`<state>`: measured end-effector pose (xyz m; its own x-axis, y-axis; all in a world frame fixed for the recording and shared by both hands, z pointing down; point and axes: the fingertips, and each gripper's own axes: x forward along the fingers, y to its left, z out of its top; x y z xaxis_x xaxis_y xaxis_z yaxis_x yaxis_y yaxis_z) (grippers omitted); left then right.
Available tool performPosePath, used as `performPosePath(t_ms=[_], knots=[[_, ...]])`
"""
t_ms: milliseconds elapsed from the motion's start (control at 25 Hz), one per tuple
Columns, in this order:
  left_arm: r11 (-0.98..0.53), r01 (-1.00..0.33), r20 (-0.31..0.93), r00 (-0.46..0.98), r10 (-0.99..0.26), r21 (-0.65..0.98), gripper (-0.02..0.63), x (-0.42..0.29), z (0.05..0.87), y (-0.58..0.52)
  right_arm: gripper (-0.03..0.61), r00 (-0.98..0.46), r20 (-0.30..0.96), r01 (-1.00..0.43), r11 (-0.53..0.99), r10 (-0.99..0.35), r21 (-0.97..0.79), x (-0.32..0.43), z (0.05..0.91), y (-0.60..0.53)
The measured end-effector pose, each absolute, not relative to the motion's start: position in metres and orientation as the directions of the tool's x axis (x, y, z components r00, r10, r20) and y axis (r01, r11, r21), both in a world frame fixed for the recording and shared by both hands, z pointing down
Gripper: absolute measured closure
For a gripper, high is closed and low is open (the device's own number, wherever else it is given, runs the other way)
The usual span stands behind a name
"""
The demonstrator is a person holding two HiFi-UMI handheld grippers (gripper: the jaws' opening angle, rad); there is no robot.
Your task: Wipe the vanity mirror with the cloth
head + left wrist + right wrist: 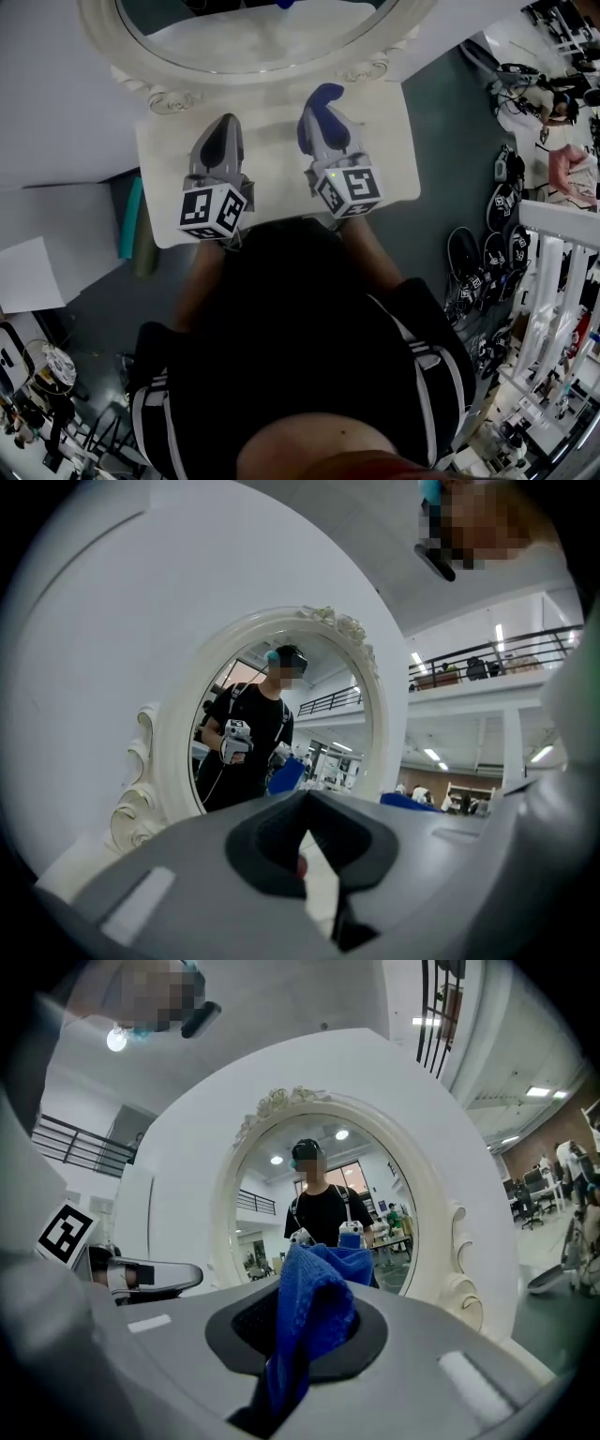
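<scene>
Two grippers over the vanity top (277, 141), both aimed at the mirror (253, 37) up at 12 o'clock. Our right gripper (325, 117) is clamped on the blue cloth (322, 97), which pokes out of its tip toward 12 o'clock, short of the glass. Our left gripper (221, 127), at 9 o'clock from the right one, has its jaws pinched together with nothing in them
</scene>
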<state>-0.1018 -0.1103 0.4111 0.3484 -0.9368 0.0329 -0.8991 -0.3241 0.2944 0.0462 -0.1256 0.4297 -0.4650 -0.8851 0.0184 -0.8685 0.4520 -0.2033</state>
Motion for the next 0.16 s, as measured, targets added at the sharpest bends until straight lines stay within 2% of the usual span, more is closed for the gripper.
performPosePath(t_ms=[160], knots=[[-0.312,-0.903,0.036,0.336,-0.941,0.295,0.604,-0.1010,0.4131,-0.1107,0.540,-0.468,0.019,-0.867,0.455,-0.884,-0.202,0.0460,0.4299,-0.1236]])
